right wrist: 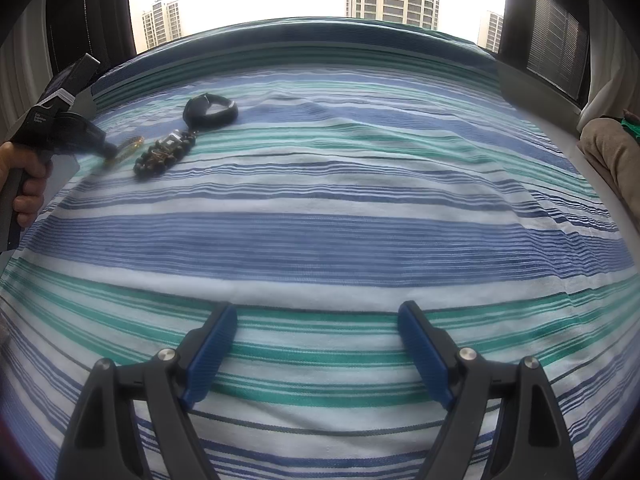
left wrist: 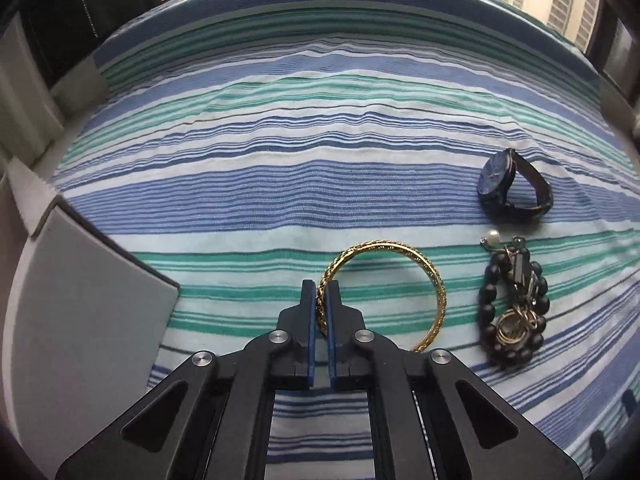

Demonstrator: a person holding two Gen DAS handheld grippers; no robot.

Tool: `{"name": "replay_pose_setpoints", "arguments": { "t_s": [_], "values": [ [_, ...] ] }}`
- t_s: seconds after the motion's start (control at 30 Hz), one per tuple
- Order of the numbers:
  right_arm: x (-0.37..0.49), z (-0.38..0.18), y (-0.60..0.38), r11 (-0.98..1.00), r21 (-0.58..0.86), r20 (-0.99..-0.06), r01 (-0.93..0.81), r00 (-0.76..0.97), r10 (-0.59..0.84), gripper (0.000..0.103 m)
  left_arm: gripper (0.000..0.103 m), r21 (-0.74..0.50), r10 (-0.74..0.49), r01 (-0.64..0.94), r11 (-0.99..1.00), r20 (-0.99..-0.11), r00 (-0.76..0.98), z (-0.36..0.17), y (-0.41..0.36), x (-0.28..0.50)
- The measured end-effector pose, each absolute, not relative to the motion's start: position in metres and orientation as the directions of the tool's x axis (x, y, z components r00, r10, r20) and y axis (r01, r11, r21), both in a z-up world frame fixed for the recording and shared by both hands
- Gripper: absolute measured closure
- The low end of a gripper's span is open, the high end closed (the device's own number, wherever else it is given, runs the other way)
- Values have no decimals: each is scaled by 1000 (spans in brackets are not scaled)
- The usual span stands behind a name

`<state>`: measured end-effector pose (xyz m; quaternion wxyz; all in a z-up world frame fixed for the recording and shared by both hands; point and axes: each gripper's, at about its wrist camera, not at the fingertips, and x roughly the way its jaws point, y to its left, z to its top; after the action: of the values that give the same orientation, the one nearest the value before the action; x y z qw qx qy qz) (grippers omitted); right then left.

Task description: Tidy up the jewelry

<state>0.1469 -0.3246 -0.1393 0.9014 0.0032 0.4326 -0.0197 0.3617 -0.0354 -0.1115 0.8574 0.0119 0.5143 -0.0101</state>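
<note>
My left gripper [left wrist: 320, 286] is shut on the near left rim of a gold bangle [left wrist: 434, 280] that lies on the striped cloth [left wrist: 280, 184]. To its right lies a dark bead bracelet [left wrist: 489, 312] tangled with gold chains and a pearl earring [left wrist: 493, 237]. A dark wristwatch [left wrist: 508, 188] lies beyond them. My right gripper [right wrist: 316, 312] is open and empty above the cloth. In the right wrist view the left gripper [right wrist: 106, 150] shows at far left on the blurred bangle [right wrist: 128, 145], beside the bead bracelet [right wrist: 160, 156] and the watch [right wrist: 210, 110].
A grey box [left wrist: 80, 308] with a white rim stands at the left of the cloth. Windows and dark curtains lie beyond the far edge. A beige cushion [right wrist: 612, 156] sits at the right edge.
</note>
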Motion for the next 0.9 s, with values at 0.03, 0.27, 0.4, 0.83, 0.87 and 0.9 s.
{"name": "replay_pose_setpoints", "arguments": {
  "t_s": [0.03, 0.27, 0.4, 0.83, 0.87, 0.9],
  "values": [
    [147, -139, -325, 999, -11, -780, 38, 625, -33, 18, 101, -5, -19, 32, 999, -881, 472, -109, -33, 353],
    [147, -139, -325, 999, -11, -780, 38, 625, -33, 18, 101, -66, -97, 80, 995, -866, 490, -87, -19, 285],
    [147, -140, -325, 999, -11, -779, 38, 626, -33, 18, 101, -56, -107, 117, 992, -863, 493, -81, -16, 239],
    [147, -140, -325, 999, -11, -779, 38, 626, -32, 18, 101, -80, -119, 98, 992, -852, 510, -84, -5, 158],
    [147, -139, -325, 999, -11, -779, 38, 626, -32, 18, 100, -91, -128, 97, 991, -851, 508, -87, -5, 157],
    [147, -140, -325, 999, -11, -779, 38, 626, -32, 18, 100, -103, -140, 101, 990, -851, 507, -89, -5, 156]
  ]
}}
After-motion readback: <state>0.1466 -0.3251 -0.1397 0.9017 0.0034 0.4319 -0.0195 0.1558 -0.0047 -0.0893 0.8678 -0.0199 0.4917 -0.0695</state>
